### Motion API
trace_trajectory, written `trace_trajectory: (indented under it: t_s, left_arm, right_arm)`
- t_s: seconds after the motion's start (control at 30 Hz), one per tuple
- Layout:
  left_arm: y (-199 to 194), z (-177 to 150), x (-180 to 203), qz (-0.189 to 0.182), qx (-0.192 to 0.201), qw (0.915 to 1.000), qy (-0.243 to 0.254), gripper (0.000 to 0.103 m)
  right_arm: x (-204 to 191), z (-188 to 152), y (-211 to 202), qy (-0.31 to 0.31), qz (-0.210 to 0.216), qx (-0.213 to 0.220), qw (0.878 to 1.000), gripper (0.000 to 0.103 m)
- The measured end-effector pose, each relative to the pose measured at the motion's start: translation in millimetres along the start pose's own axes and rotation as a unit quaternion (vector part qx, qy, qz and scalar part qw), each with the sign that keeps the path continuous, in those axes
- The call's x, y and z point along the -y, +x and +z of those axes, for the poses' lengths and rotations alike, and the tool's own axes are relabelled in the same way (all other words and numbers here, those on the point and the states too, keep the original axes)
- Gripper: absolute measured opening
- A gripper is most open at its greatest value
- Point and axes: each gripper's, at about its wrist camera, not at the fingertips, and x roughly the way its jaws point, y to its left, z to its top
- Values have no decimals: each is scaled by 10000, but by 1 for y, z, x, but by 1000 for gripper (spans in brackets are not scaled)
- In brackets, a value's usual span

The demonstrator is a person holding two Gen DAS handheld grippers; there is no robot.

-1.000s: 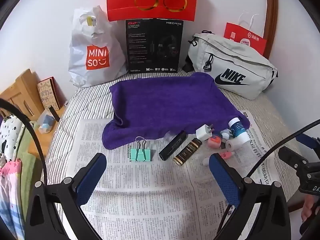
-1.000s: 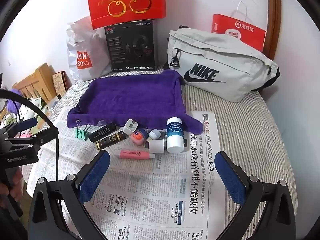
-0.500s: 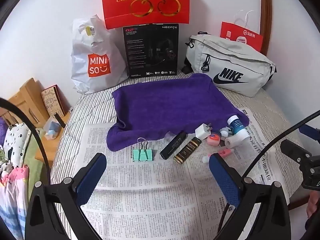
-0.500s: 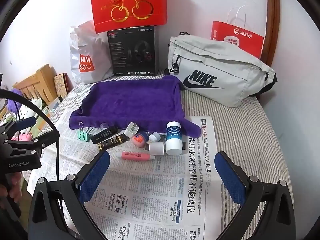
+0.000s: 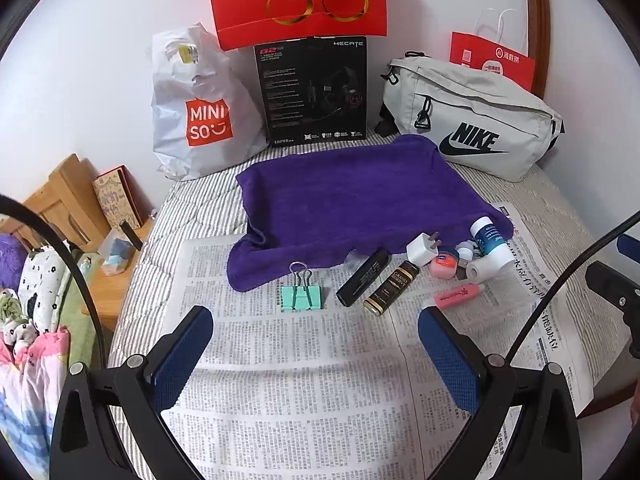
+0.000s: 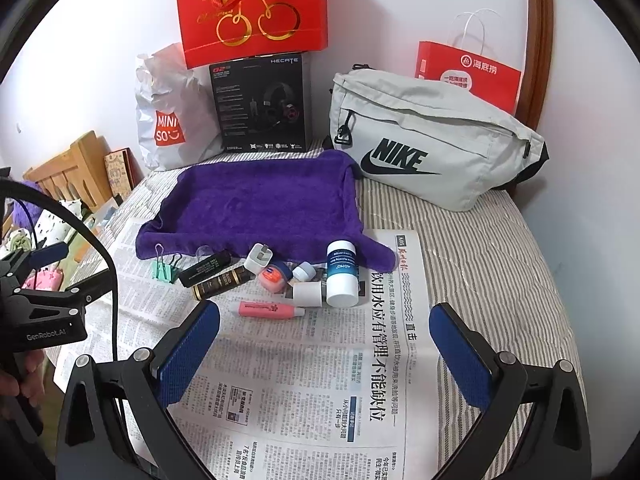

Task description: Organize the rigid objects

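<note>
Both wrist views overlook the purple towel point(image 5: 352, 196) from nearby.

Plush cloth towel point(image 5: 352, 196) — matt newspaper point(image 5: 304, 380)

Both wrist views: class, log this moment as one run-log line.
left gripper: open, empty | right gripper: open, empty | binder clip, pink tube, white bottle: on newspaper | purple towel: bare

Plain white wall point(image 5: 100, 40) behind a striped bed point(image 6: 480, 240); curved wooden frame point(image 6: 540, 40) right of the bed, wooden furniture point(image 5: 60, 208) to its left.
</note>
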Motion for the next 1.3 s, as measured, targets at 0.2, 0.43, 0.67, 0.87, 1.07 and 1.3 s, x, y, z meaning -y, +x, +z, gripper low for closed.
trace_trajectory:
  t_s: [0.2,0.43,0.67,0.87,1.07,1.3]
  left_arm:
    - [-5,0,1,-14,27,10000,63,103]
    - [-9,0,3,1,43,9999,131,103]
    - [-11,0,4,-30,53,9999,120,103]
    - [-13,0,4,-24,70,9999,138,103]
    - [-16,1,1,4,74,9999,116,103]
    - [-18,1,-1,5,104,9999,137,103]
  right_arm:
    - [1,-3,1,34,-4,-17,10000,103]
    - [0,-4,-2,35,15,3,10000,103]
    - [-1,-5,-4,26,17,9,10000,103]
    - [-1,-6,-5,24,27,18,10000,103]
    - [-2,-7,-6,20,30,30,10000,103]
    - [-3,-7,-7,24,12,12,10000,103]
